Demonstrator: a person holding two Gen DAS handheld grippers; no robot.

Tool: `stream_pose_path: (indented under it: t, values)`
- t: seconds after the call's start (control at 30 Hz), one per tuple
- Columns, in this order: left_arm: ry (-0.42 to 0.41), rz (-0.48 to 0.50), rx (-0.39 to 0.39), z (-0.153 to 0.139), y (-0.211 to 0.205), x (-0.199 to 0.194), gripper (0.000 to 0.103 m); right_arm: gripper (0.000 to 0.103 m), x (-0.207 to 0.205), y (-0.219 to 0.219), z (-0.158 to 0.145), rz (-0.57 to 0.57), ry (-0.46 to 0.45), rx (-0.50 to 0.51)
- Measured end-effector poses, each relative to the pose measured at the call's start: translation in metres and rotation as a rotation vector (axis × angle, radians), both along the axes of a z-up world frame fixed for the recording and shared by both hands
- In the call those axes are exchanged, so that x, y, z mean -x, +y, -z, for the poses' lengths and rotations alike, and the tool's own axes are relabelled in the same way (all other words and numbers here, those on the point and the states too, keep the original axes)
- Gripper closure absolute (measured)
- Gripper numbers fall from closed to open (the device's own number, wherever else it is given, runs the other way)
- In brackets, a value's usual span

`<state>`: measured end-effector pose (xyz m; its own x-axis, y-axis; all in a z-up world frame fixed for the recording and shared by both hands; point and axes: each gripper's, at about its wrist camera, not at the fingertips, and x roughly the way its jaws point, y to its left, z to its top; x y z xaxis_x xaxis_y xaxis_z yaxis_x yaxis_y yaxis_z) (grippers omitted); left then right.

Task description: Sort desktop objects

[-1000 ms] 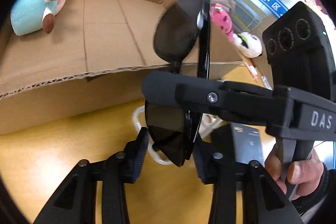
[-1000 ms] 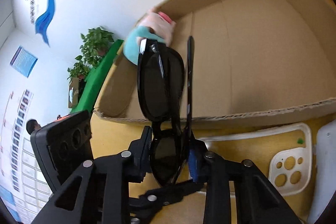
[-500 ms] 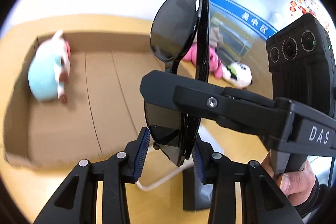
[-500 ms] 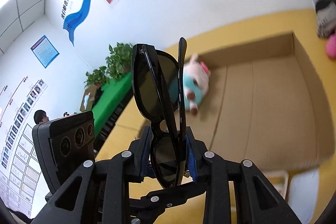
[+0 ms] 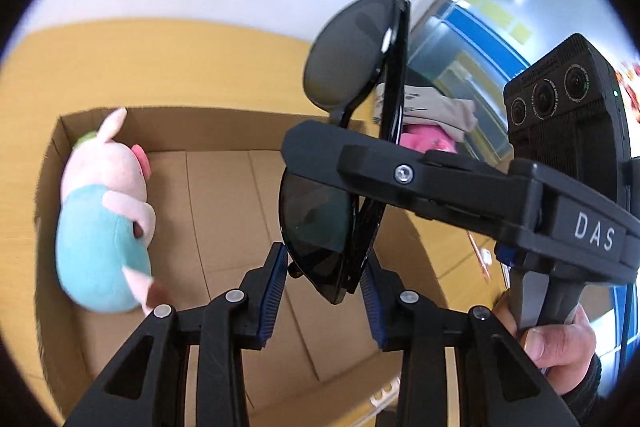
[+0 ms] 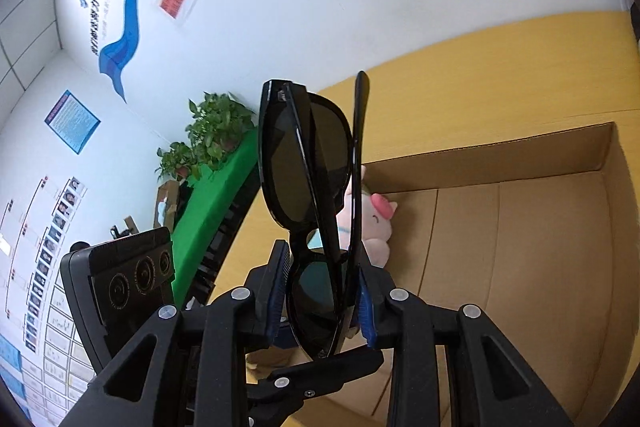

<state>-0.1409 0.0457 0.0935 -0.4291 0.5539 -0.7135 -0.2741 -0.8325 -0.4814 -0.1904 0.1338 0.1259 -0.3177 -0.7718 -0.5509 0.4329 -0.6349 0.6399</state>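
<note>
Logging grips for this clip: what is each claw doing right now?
Left claw: just been closing; sunglasses sit between its pads, contact unclear.
Right claw: shut on the sunglasses.

A yellow wooden table (image 5: 140, 67) carries an open cardboard box (image 5: 224, 123), which sits directly on its top. Beyond the box's far right corner, a pink plush toy (image 5: 424, 143) and a beige bundle of cloth (image 5: 436, 107) lie on the table. To the right of the box, a thin pen-like stick (image 5: 478, 251) rests on the surface.
</note>
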Motion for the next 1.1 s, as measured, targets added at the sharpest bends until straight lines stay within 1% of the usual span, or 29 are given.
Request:
stream_pose_path:
  t: [0.07,0.13,0.2,0.3,0.4,0.43,0.47,0.5,0.6,0.73,0.8,0.83,0.87,0.9,0.93,1.0,1.03,1.07,1.1]
  values:
    - [-0.048,-0.013,-0.011,0.017,-0.004,0.021,0.07,0.07,0.021,-0.003,0.015,-0.011,-0.041,-0.005]
    - [-0.091,-0.03,-0.02,0.031,-0.006,0.034,0.071,0.07,0.044,-0.01,0.035,-0.013,-0.087,-0.01]
    - [-0.144,-0.05,-0.03,0.05,-0.009,0.051,0.072,0.07,0.064,-0.016,0.059,-0.012,-0.137,-0.014]
    - [-0.221,-0.073,-0.016,0.078,-0.011,0.071,0.073,0.07,0.088,-0.021,0.095,-0.009,-0.215,-0.02]
    - [-0.285,-0.096,-0.005,0.099,-0.012,0.085,0.074,0.07,0.103,-0.024,0.131,-0.01,-0.292,-0.006]
    - [-0.299,-0.108,0.007,0.104,-0.013,0.088,0.074,0.07,0.105,-0.023,0.14,-0.011,-0.308,0.003]
    - [-0.31,-0.119,0.022,0.109,-0.014,0.09,0.077,0.07,0.106,-0.023,0.148,-0.016,-0.323,0.008]
    - [-0.321,-0.125,0.03,0.112,-0.015,0.092,0.077,0.07,0.108,-0.023,0.157,-0.013,-0.342,0.011]
    - [-0.342,-0.128,0.039,0.12,-0.015,0.093,0.077,0.069,0.111,-0.019,0.172,-0.005,-0.374,0.056]
    - [-0.347,-0.126,0.062,0.123,-0.01,0.091,0.077,0.066,0.111,-0.015,0.175,0.003,-0.38,0.071]
    - [-0.354,-0.124,0.063,0.124,-0.008,0.089,0.075,0.057,0.109,-0.011,0.176,0.019,-0.384,0.062]
    - [-0.357,-0.124,0.071,0.124,-0.008,0.088,0.075,0.05,0.109,-0.009,0.177,0.029,-0.391,0.057]
    - [-0.359,-0.125,0.089,0.126,-0.007,0.087,0.075,0.045,0.108,-0.006,0.18,0.035,-0.403,0.056]
    - [-0.359,-0.124,0.107,0.128,-0.007,0.086,0.074,0.044,0.107,-0.003,0.182,0.034,-0.413,0.07]
    - [-0.36,-0.121,0.114,0.13,-0.007,0.084,0.073,0.041,0.106,0.0,0.182,0.039,-0.414,0.074]
    - [-0.357,-0.12,0.12,0.128,-0.006,0.077,0.067,0.031,0.103,0.008,0.176,0.055,-0.397,0.06]
    - [-0.354,-0.119,0.124,0.126,-0.004,0.073,0.065,0.023,0.101,0.012,0.173,0.061,-0.388,0.056]
    - [-0.351,-0.117,0.127,0.125,-0.004,0.07,0.063,0.02,0.099,0.016,0.17,0.068,-0.381,0.05]
    - [-0.349,-0.114,0.127,0.123,-0.003,0.067,0.062,0.019,0.097,0.021,0.169,0.078,-0.372,0.039]
